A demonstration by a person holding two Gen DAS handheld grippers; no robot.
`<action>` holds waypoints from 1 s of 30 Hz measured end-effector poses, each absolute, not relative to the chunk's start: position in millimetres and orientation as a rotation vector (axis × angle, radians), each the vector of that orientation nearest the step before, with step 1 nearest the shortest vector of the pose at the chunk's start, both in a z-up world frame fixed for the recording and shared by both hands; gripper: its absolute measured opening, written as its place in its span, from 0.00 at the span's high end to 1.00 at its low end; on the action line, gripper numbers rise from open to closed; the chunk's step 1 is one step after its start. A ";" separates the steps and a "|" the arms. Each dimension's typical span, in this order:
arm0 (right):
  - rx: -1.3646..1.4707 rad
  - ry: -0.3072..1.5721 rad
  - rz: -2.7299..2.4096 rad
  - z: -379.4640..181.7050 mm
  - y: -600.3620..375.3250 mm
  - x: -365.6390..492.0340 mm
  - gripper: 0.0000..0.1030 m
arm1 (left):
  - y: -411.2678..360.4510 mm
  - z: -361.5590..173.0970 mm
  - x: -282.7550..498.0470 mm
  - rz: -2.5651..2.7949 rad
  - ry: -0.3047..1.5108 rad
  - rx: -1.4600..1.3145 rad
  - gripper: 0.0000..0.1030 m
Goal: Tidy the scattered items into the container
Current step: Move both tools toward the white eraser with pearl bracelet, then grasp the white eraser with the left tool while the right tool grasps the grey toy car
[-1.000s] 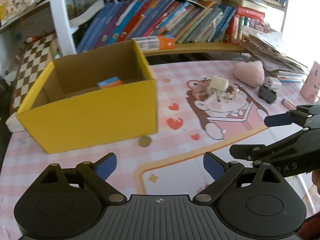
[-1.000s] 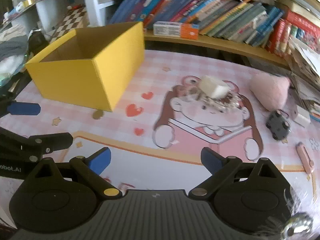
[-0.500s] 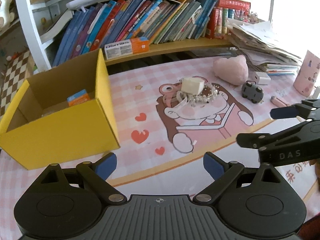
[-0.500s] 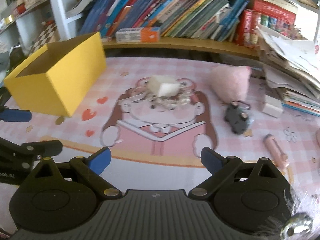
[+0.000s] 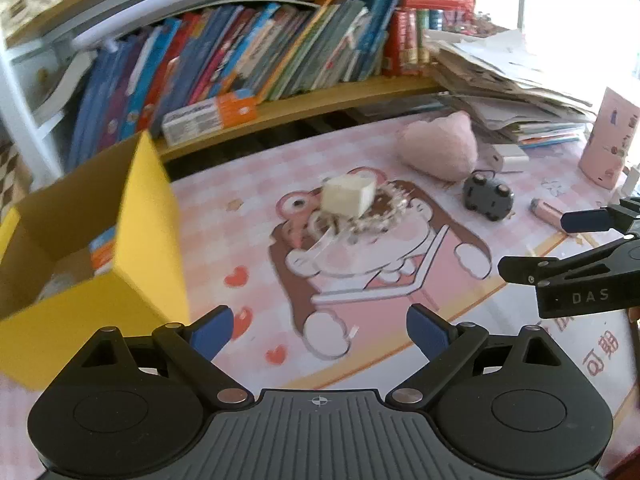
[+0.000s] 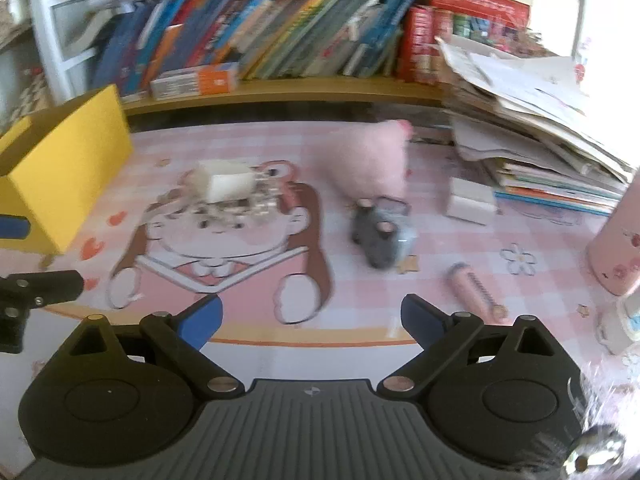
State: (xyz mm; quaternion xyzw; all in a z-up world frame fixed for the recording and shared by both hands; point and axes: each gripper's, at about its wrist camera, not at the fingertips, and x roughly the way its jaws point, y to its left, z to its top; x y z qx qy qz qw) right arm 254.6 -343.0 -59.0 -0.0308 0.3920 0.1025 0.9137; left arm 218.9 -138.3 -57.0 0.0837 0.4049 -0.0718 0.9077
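The yellow cardboard box (image 5: pixel 144 216) (image 6: pixel 68 164) stands open at the left of the pink mat, with a small blue-orange carton (image 5: pixel 103 250) inside. On the bear print lie a cream block (image 5: pixel 348 196) (image 6: pixel 222 184) and a beaded headband (image 5: pixel 372 220) (image 6: pixel 224 210). Further right sit a pink plush (image 5: pixel 440 150) (image 6: pixel 368 160), a dark toy car (image 5: pixel 486 198) (image 6: pixel 380 236) and a pink tube (image 5: pixel 550 214) (image 6: pixel 476 294). My left gripper (image 5: pixel 318 332) is open over the mat, empty. My right gripper (image 6: pixel 310 322) is open and empty, short of the toy car.
A bookshelf (image 5: pixel 280 60) full of books lines the back, with an orange-white carton (image 5: pixel 210 114) on its ledge. A heap of papers (image 6: pixel 532 120) sits at the right, with a white adapter (image 6: pixel 470 200) and a pink cup (image 6: pixel 614 256) near it.
Both grippers have swung right, away from the yellow box, which slid toward the left edge of each view. The toy car and pink tube came nearer to the right gripper. Both stayed open.
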 end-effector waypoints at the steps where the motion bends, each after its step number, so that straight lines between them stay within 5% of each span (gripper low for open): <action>1: -0.063 0.808 0.202 -59.9 -346.2 256.4 0.08 | -142.4 -57.1 222.2 -0.158 0.830 0.180 0.07; 9: -0.029 0.823 0.142 -71.1 -368.7 279.2 0.32 | -163.7 -59.2 255.6 -0.197 0.782 0.222 0.09; 26: -0.040 0.796 0.123 -87.3 -379.5 327.6 0.39 | -177.0 -87.4 331.6 -0.177 0.798 0.226 0.09; 30: -0.050 0.797 0.127 -92.2 -379.2 340.7 0.39 | -178.6 -93.1 347.9 -0.174 0.791 0.231 0.22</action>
